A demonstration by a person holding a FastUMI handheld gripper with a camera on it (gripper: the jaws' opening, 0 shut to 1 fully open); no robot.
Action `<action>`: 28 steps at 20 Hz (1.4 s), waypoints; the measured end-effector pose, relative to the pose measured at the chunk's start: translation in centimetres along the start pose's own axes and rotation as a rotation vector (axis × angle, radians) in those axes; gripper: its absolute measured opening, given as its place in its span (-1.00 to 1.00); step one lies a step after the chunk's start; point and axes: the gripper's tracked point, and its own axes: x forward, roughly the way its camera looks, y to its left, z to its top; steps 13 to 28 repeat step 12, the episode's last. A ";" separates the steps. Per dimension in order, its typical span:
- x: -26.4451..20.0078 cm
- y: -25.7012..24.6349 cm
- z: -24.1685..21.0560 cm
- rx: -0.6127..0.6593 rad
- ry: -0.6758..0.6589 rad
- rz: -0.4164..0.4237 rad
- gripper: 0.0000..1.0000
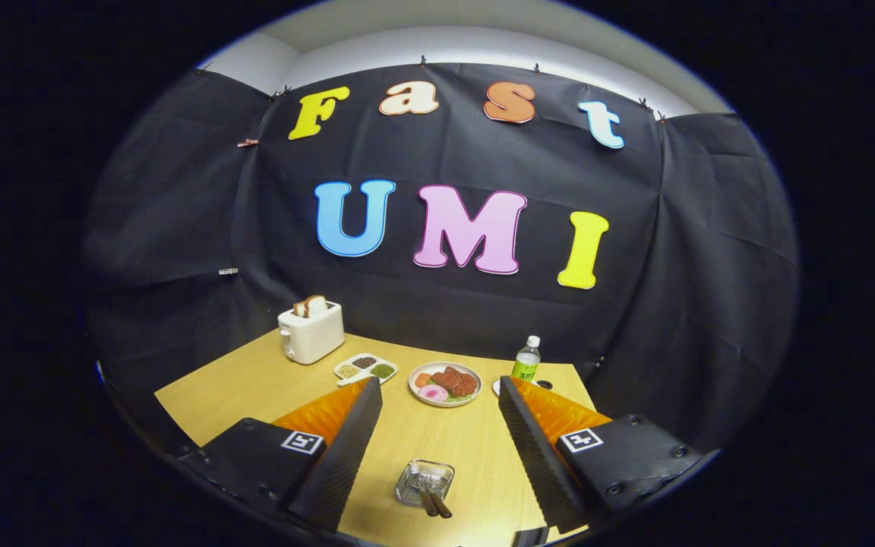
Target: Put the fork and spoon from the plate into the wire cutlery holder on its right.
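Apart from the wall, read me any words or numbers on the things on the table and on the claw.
Bottle label: too small to read.
Markers on the open claw, whose fingers flank the cutlery dish: square patterns, no words.
Toaster: no text seen.

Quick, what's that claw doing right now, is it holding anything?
Claw: open, fingers wide apart, holding nothing; the small dish with the cutlery lies on the table between them, untouched.

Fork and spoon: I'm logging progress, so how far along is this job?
Nothing looks done: the fork and spoon lie on the small clear plate between the fingers. In hand: nothing, the gripper is open. Left: moving both to the holder.
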 end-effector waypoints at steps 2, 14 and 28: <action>0.0 0.0 0.1 0.002 -0.001 0.000 0.93; 0.0 -0.3 -0.2 0.006 0.007 -0.008 0.93; 0.0 -0.3 -0.2 0.006 0.007 -0.008 0.93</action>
